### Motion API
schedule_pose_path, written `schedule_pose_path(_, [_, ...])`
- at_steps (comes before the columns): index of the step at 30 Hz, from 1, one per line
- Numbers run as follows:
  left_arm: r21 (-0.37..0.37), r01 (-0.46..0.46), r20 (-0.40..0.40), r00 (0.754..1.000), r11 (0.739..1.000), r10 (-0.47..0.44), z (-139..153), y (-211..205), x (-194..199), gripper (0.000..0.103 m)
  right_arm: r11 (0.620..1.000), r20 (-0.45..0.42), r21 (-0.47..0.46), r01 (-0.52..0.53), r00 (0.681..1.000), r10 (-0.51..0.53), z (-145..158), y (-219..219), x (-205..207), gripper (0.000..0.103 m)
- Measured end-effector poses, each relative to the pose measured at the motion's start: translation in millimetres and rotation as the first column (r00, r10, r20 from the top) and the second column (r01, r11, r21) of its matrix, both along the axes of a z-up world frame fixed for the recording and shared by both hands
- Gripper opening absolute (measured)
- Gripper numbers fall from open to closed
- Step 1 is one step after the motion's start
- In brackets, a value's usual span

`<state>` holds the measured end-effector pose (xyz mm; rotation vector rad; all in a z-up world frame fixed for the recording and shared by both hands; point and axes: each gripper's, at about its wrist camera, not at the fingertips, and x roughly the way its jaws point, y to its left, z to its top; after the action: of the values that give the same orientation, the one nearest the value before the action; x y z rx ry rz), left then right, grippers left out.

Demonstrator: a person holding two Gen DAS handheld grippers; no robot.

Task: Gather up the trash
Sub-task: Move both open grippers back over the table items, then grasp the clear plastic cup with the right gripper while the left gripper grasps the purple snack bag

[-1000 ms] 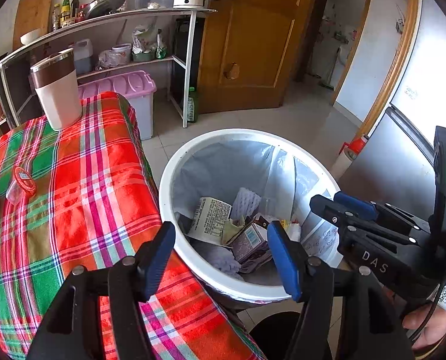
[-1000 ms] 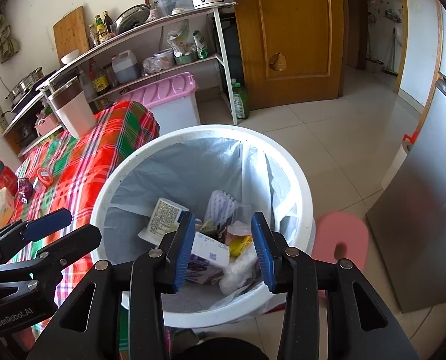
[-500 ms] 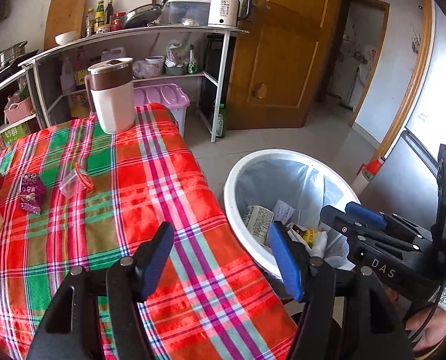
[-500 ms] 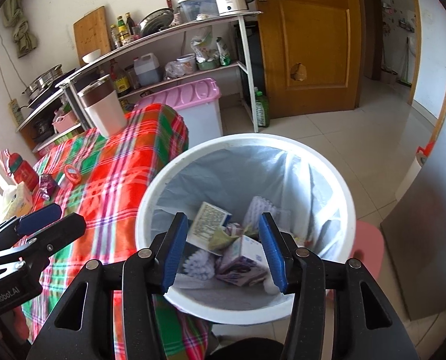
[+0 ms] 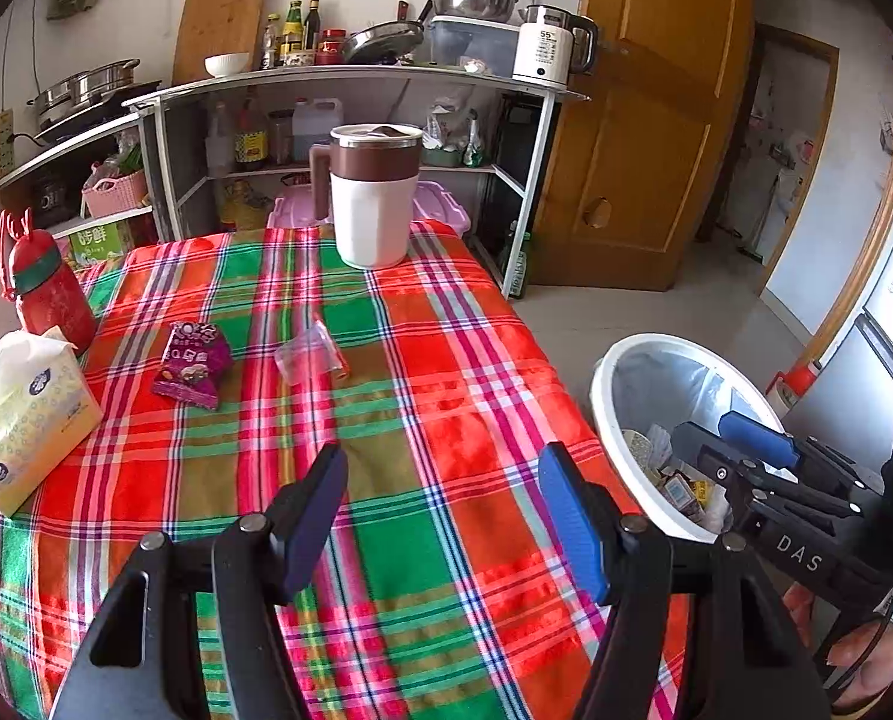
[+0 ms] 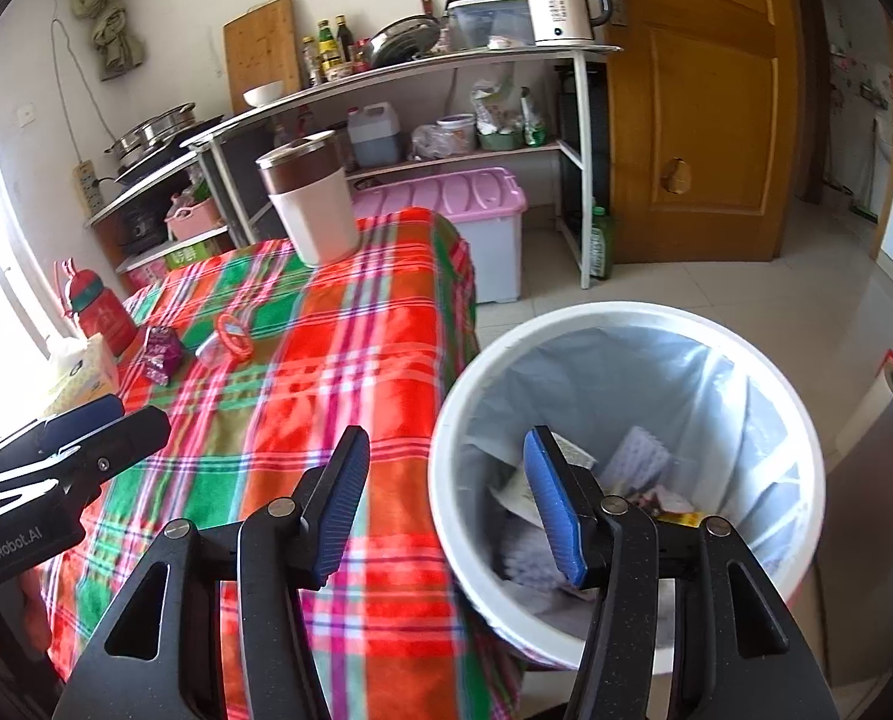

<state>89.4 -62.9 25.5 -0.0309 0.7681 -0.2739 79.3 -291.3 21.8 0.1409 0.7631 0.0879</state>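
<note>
A kitchen table (image 5: 446,396) under plaid cloth. Both tools, left tool (image 5: 440,516) and right tool (image 6: 446,501), gape empty. Mid-left of the frame lie a purple wrapper (image 5: 191,363) and clear bag (image 5: 308,354), probably next for the lined bin (image 6: 626,324) at lower right.

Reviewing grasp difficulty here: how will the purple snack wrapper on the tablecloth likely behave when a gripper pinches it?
The purple snack wrapper looks crumpled and thin, so it is probably light and floppy, likely to fold when pinched. Its glossy film may be slippery. It lies low on the plaid tablecloth, so the fingers might snag the cloth.
</note>
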Motion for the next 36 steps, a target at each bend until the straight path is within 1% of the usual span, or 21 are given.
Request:
schedule_pose_path(9, [-0.018,-0.080,-0.014,0.997,0.997,0.080,-6,53,13,0.068,0.998,0.005,-0.007,-0.069,0.998,0.069,-1,39,16,0.058])
schedule_pose_path(11, [-0.017,-0.093,-0.020,0.995,0.996,0.093,-8,64,18,0.072,0.996,0.001,-0.006,-0.086,0.996,0.086,-3,48,21,0.060])
schedule_pose_path(15, [-0.021,-0.122,-0.036,0.992,0.992,0.122,-14,86,27,0.073,0.994,-0.011,-0.003,-0.108,0.994,0.107,-8,61,32,0.062])
schedule_pose_path(18, [-0.010,-0.140,-0.043,0.989,0.990,0.140,-20,99,36,0.077,0.992,-0.030,0.004,-0.128,0.991,0.128,-13,72,45,0.063])
schedule_pose_path(22, [-0.041,-0.158,-0.074,0.985,0.987,0.155,-28,116,50,0.077,0.987,-0.043,0.007,-0.162,0.986,0.162,-20,87,60,0.064])
schedule_pose_path(26, [-0.066,-0.180,-0.087,0.981,0.982,0.174,-33,130,61,0.077,0.982,-0.066,0.030,-0.186,0.980,0.187,-28,103,80,0.064])
schedule_pose_path(30, [-0.068,-0.197,-0.088,0.978,0.978,0.191,-36,140,67,0.077,0.975,-0.065,0.028,-0.221,0.973,0.222,-30,124,100,0.064])
schedule_pose_path(33, [-0.066,-0.201,-0.098,0.976,0.977,0.194,-39,146,73,0.077,0.968,-0.067,0.010,-0.250,0.966,0.250,-33,140,113,0.064])
schedule_pose_path(36, [-0.048,-0.204,-0.090,0.976,0.978,0.199,-40,150,75,0.077,0.959,-0.074,-0.019,-0.284,0.957,0.282,-37,153,124,0.064])
